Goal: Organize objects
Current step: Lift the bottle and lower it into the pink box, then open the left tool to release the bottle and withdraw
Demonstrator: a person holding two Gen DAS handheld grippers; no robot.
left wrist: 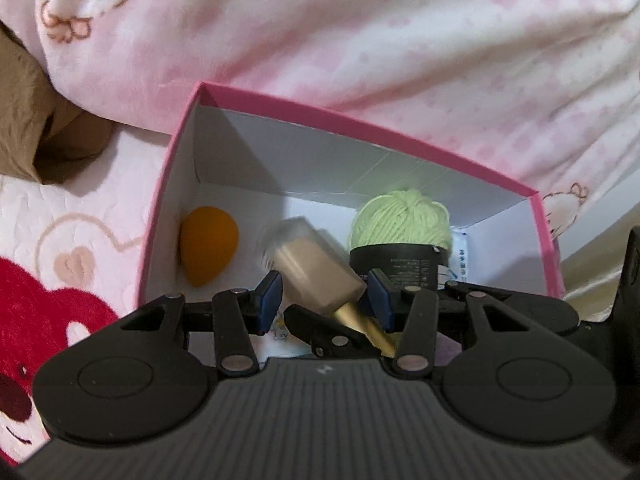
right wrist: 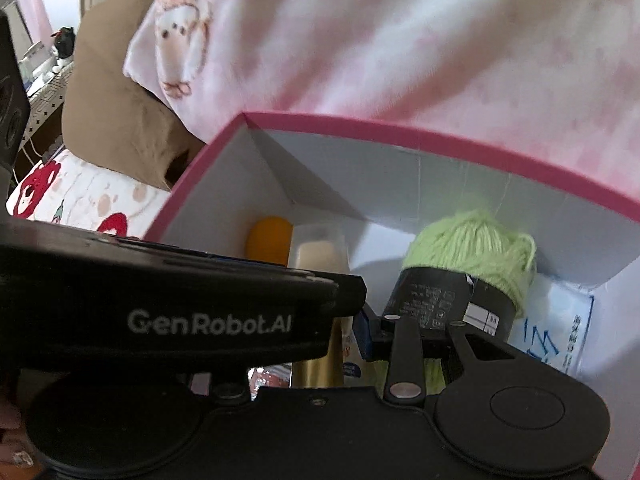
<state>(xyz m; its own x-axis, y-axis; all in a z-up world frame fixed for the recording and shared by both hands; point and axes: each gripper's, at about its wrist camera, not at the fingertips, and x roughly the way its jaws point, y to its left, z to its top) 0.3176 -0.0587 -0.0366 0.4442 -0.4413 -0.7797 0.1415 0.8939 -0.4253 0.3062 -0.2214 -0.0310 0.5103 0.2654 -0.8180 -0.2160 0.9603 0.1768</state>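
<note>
A beige bottle [left wrist: 316, 276] with a gold cap [left wrist: 360, 324] hangs tilted over the open pink box [left wrist: 360, 124]. My left gripper [left wrist: 324, 300] is shut on the bottle's body, a blue pad on each side. One black finger [left wrist: 320, 332] of the right gripper lies against the gold cap. In the right wrist view the bottle [right wrist: 320, 256] stands upright. My right gripper [right wrist: 324, 344] closes around its gold end, though the left gripper's body [right wrist: 200, 320] hides its left finger. In the box [right wrist: 400, 128] lie an orange sponge [left wrist: 208, 248] and green yarn [left wrist: 404, 220] with a black band.
A white packet with blue print [right wrist: 560, 340] lies in the box's right corner. The box rests on a pink bedsheet with a red bear [left wrist: 48, 300]. A pink blanket [left wrist: 360, 20] rises behind it and a brown pillow [right wrist: 120, 120] sits at the left.
</note>
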